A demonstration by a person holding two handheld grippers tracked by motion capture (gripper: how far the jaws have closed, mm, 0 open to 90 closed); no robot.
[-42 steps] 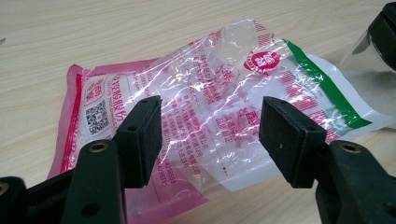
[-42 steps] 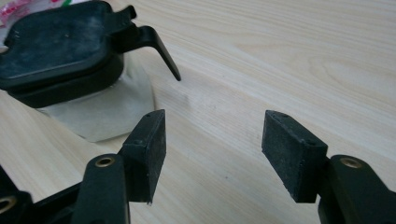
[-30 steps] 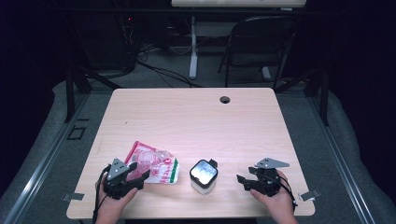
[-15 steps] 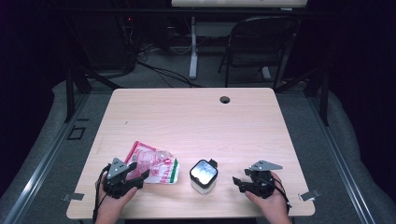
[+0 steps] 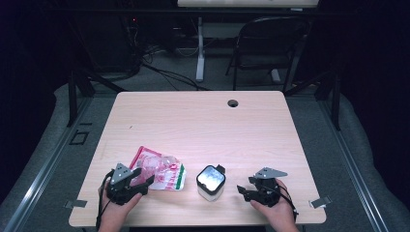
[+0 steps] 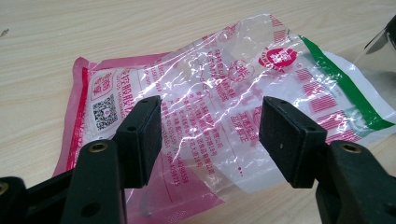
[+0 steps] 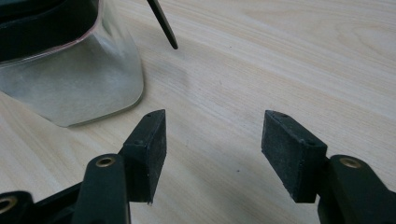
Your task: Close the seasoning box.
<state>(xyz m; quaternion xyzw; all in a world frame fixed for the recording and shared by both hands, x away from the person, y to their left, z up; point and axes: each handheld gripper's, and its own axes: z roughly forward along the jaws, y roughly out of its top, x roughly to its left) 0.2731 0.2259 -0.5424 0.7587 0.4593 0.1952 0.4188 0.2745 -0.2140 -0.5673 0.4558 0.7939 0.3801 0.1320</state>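
A flat plastic pouch (image 5: 162, 170) with pink print and a green stripe lies near the table's front left; in the left gripper view the pouch (image 6: 224, 93) spreads just beyond the jaws. My left gripper (image 5: 143, 184) is open at the pouch's near edge, and in its own view the left gripper (image 6: 210, 135) has nothing pinched. A clear square jar with a black lid (image 5: 211, 182) stands at front centre, seen as the jar (image 7: 70, 74) in the right gripper view. My right gripper (image 5: 243, 191) is open, just right of the jar; the right gripper (image 7: 212, 149) holds nothing.
The wooden table (image 5: 203, 125) has a round cable hole (image 5: 233, 103) near its far edge. A thin black lever (image 7: 163, 25) sticks out from the jar's lid. A folding chair (image 5: 270, 43) and a desk leg stand behind the table.
My right gripper has slid left towards the jar and dropped a little. The left gripper, the pouch and the jar have stayed put.
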